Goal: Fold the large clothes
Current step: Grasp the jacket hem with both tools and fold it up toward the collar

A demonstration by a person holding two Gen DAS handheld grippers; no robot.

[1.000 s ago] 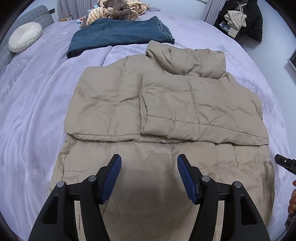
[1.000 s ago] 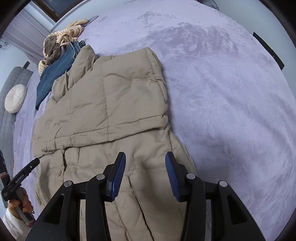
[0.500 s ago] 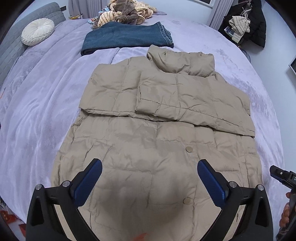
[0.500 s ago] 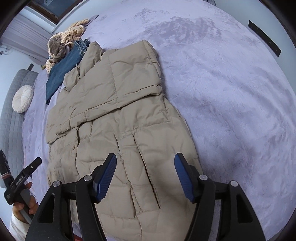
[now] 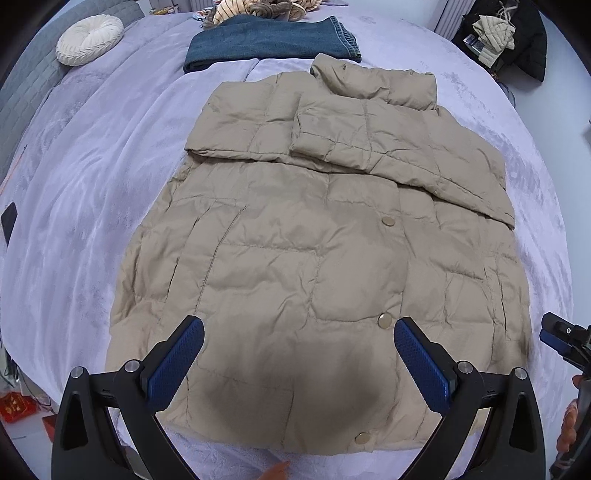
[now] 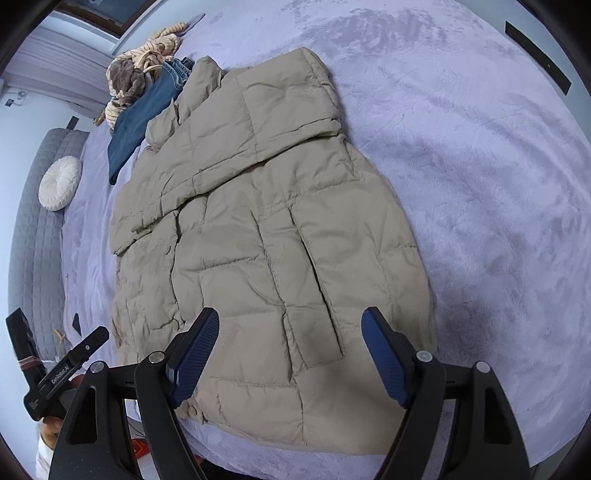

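Note:
A beige puffer jacket [image 5: 317, 240] lies flat on the lavender bed, collar far, hem near, with both sleeves folded across the chest. It also shows in the right wrist view [image 6: 266, 236]. My left gripper [image 5: 299, 332] is open and empty above the jacket's hem, near the snap buttons. My right gripper [image 6: 290, 319] is open and empty above the hem's right part, near the pocket flap. The right gripper's tip shows at the right edge of the left wrist view [image 5: 561, 338]. The left gripper shows at the lower left of the right wrist view [image 6: 66, 373].
Folded blue jeans [image 5: 273, 40] and a striped plush heap [image 5: 258, 7] lie beyond the collar. A round white cushion [image 5: 90, 38] rests by the grey headboard. Dark clothes [image 5: 509, 33] hang at the far right. The bed's near edge runs just below the hem.
Both grippers pulled back from the jacket's middle toward the hem and opened wider. The whole lower part of the jacket now shows. The jacket itself has not moved.

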